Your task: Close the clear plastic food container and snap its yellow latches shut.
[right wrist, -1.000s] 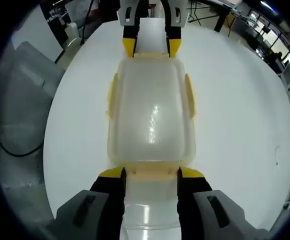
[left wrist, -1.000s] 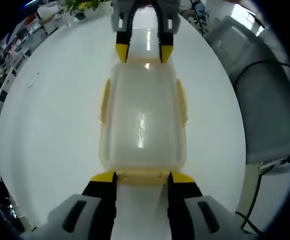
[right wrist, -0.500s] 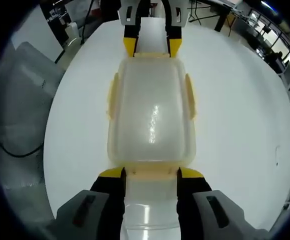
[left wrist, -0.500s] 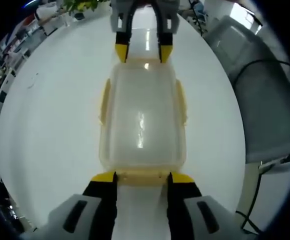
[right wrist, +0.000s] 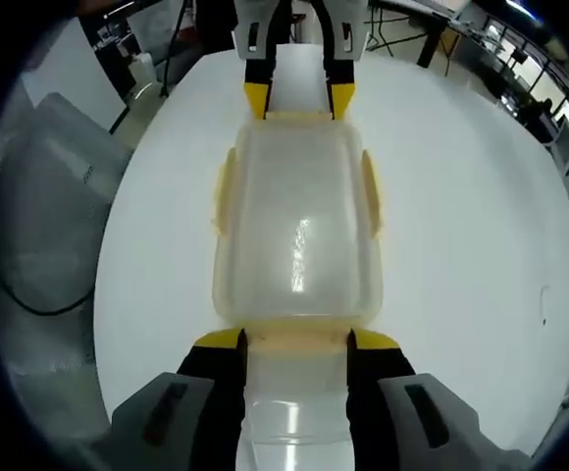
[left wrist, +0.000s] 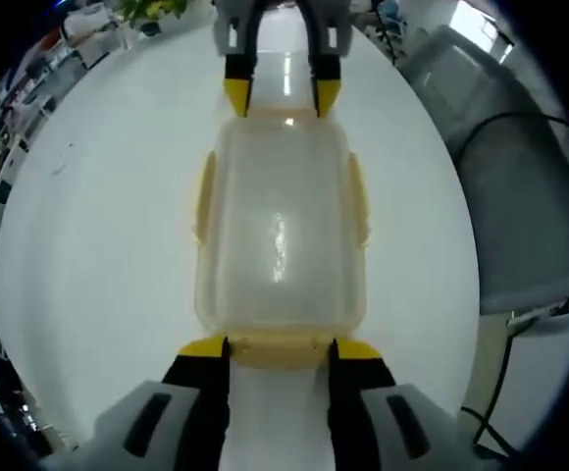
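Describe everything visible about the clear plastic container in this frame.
The clear plastic container is rectangular with rounded corners, its translucent lid on and glinting. It sits flat on the white table. Yellow latches run along both long sides. The left gripper and right gripper each straddle a short end, jaws open.

You are working over a round white table, glossy enough to reflect the ceiling lights. Directly on it, near the middle, sits the clear plastic food container with its lid on. Towards the table's far edge there is what looks like a green plant, too blurred to be sure.
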Demonstrator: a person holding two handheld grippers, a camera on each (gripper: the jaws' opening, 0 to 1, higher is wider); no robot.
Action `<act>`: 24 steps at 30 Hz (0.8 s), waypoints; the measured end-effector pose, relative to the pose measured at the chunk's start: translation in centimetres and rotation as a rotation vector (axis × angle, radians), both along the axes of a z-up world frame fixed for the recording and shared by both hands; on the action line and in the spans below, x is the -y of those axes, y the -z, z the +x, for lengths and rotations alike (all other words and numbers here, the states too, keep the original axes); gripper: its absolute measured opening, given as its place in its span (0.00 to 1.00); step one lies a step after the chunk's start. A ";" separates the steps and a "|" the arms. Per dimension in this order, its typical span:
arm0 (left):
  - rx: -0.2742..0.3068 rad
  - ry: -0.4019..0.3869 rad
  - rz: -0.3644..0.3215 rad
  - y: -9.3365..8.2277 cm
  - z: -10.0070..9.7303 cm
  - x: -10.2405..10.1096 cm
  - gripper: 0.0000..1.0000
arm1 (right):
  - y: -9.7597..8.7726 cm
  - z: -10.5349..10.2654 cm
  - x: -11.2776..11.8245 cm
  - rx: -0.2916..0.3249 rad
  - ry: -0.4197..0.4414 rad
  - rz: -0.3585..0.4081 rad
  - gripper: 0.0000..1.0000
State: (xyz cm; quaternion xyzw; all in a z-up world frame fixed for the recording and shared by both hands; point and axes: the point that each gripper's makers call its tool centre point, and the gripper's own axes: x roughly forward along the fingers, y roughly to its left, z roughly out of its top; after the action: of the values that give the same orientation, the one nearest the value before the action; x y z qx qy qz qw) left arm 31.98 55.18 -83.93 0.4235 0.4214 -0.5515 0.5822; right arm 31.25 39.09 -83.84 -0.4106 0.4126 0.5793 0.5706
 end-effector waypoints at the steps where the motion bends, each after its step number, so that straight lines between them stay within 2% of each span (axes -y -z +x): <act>1: 0.003 0.000 -0.001 -0.2 0.0 0.0 0.34 | -0.1 0.1 0.0 0.000 0.000 0.002 0.37; 13: 0.017 -0.027 -0.007 -2.7 0.2 -0.3 0.34 | -2.6 0.5 -0.5 0.017 -0.021 0.034 0.37; 24: 0.019 -0.046 -0.017 -4.3 0.1 0.8 0.34 | -4.4 0.8 0.7 0.028 -0.037 0.051 0.37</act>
State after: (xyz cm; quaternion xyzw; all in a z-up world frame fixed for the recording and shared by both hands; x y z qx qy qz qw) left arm 32.09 54.34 -79.64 0.4142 0.4207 -0.5373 0.6022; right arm 32.00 38.35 -79.47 -0.4115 0.3822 0.5944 0.5756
